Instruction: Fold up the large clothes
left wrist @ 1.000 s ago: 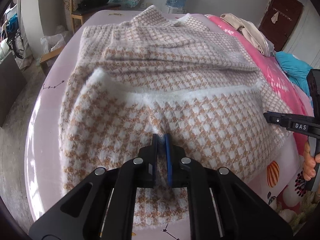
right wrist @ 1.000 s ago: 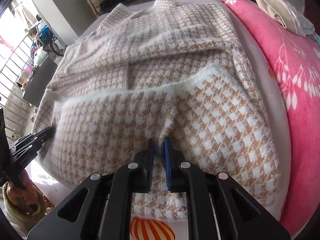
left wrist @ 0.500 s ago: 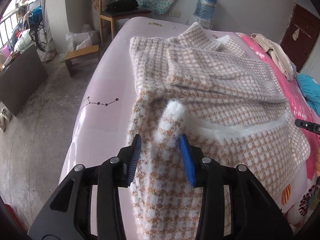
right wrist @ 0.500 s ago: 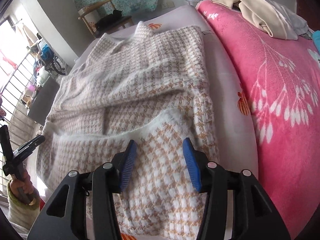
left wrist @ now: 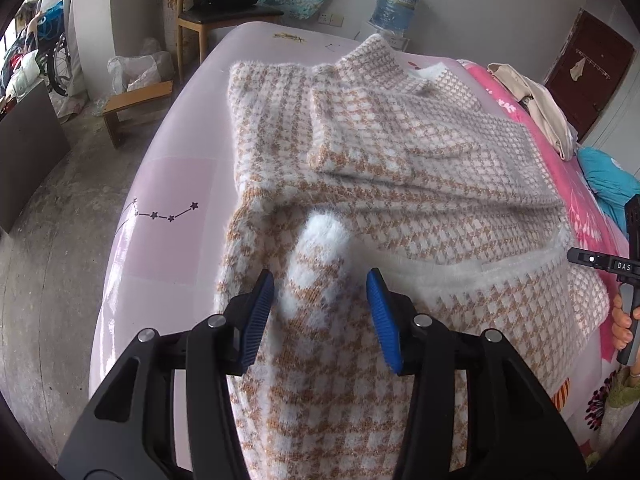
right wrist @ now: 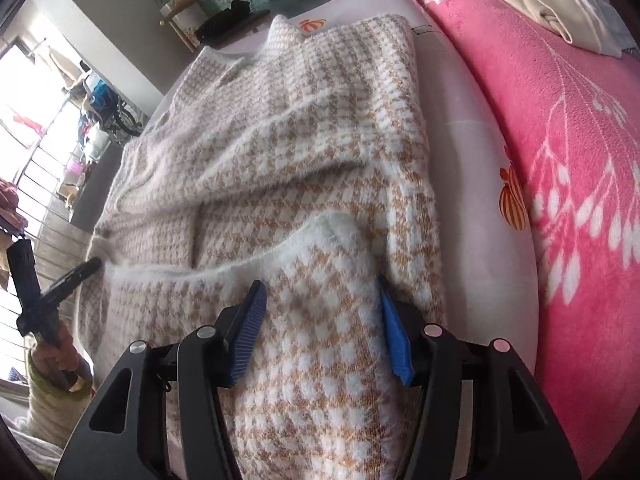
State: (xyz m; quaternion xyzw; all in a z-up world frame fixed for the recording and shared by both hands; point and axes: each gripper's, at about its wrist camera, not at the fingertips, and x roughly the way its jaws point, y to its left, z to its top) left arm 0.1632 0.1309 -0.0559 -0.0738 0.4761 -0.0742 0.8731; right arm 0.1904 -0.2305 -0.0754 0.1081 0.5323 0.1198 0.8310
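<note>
A fuzzy tan-and-white houndstooth sweater (left wrist: 400, 160) lies on the pale pink sheet (left wrist: 168, 184) of a bed. Its sleeves are folded across the body, and the lower part is turned up, showing a white fluffy edge (left wrist: 460, 276). My left gripper (left wrist: 320, 280) hovers at the sweater's left side. Its jaws are opening around a raised ridge of fabric, and the blue pads stand clear of it. At the right side of the sweater (right wrist: 300, 140), the jaws of my right gripper (right wrist: 321, 286) are also opening over the turned-up corner (right wrist: 328, 232). Each view shows the other gripper at its edge, held by a hand.
A pink flowered blanket (right wrist: 560, 160) runs along the sweater's right, with beige clothes (left wrist: 536, 108) heaped on it and a teal pillow (left wrist: 608, 184). Past the bed stand a wooden chair (left wrist: 224, 16), a low stool (left wrist: 136, 100) and a water bottle (left wrist: 396, 4). Bare concrete floor lies to the left.
Both grippers were shut on the sweater's fabric; both have opened and let it go. The left has moved toward the sweater's left side, the right toward its right.
</note>
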